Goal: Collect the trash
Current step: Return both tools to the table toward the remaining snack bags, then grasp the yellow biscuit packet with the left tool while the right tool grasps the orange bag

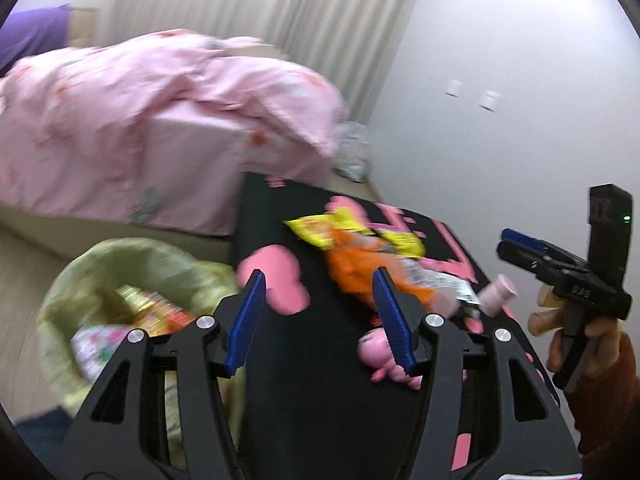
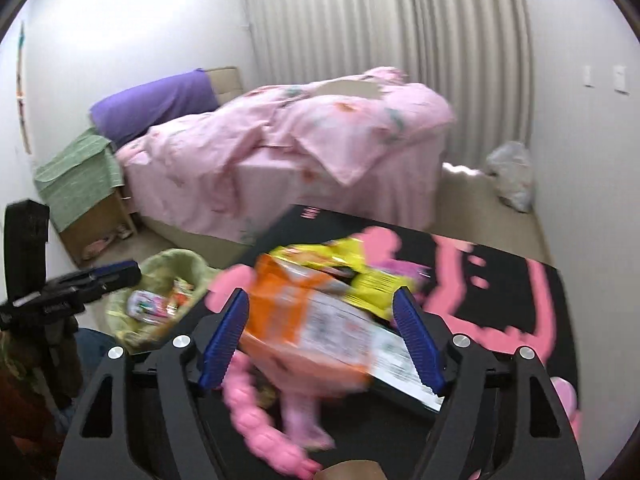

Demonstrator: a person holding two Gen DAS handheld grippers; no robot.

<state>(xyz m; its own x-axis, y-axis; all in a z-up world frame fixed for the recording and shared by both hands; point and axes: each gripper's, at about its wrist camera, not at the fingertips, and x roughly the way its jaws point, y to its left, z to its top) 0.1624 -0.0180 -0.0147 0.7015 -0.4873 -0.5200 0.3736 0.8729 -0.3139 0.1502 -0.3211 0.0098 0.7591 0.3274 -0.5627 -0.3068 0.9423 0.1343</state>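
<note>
Through the left wrist camera we see our left gripper (image 1: pixel 320 316) with its blue fingers (image 1: pixel 249 322) spread apart and nothing between them, hanging over the near edge of a black table (image 1: pixel 320 400) with pink markings. On the table lie an orange snack wrapper (image 1: pixel 352 268) and a yellow wrapper (image 1: pixel 320 226) partly under it, with a small pink bottle (image 1: pixel 498 294) to their right and a pink toy (image 1: pixel 380 354) closer to us. Left of the table stands a bin lined with a pale green bag (image 1: pixel 80 276), with wrappers already inside. At the far right our right hand (image 1: pixel 576 328) holds the other gripper, too sideways here to judge. Behind is a bed with a pink quilt (image 1: pixel 140 112). Through the right wrist camera we see our right gripper (image 2: pixel 322 336) with its fingers (image 2: pixel 418 340) wide apart; the blurred orange wrapper (image 2: pixel 288 300) lies between them, and we cannot see either pad pressing it. The yellow wrapper (image 2: pixel 360 276) sits just beyond, the bin (image 2: pixel 160 272) to the left.
</note>
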